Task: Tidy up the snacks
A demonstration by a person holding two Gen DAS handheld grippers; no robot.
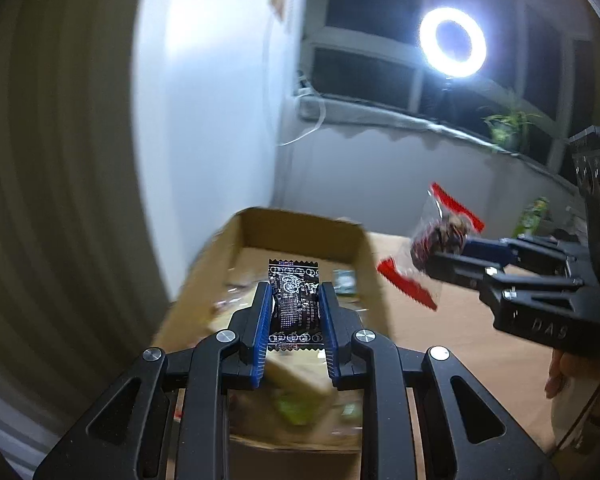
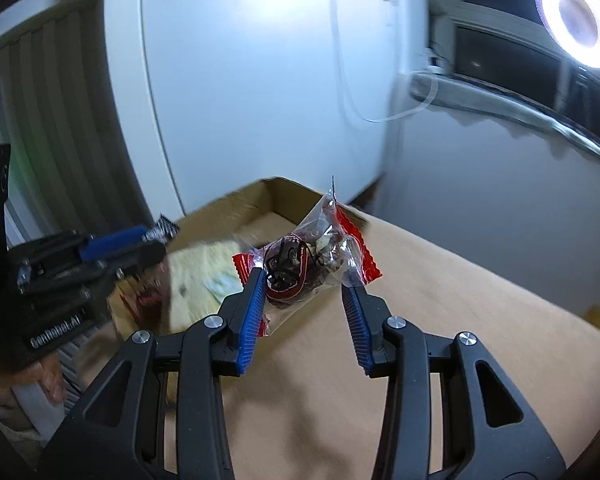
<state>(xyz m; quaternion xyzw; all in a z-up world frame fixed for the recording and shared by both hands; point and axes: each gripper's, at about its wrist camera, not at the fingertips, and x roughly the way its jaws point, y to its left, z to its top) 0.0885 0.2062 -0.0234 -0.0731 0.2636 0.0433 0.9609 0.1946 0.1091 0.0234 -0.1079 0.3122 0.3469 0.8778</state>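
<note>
i take the open brown cardboard box (image 1: 300,236) as my reference. in the left wrist view my left gripper (image 1: 294,312) is pinching a small black foil sachet with white print and crimped ends (image 1: 294,300); both blue ribbed pads press its long sides. the sachet is held upright above the box opening, over the blurred wrappers lying on the box floor; i cannot tell what those wrappers are.

in the right wrist view my right gripper (image 2: 308,292) is clamped on a clear plastic snack packet with red serrated ends and dark contents (image 2: 308,260). the left pad presses its side; the right pad meets the packet at its lower right corner. this packet hangs just beside the box's right wall, over the light brown wooden tabletop (image 2: 440,300), not over the box opening.

from the left wrist view the right gripper (image 1: 448,256) and its packet (image 1: 440,240) sit to the right of the box, near its far right corner. a lit white ring lamp (image 1: 452,42) stands well behind the box, before a dark window.
</note>
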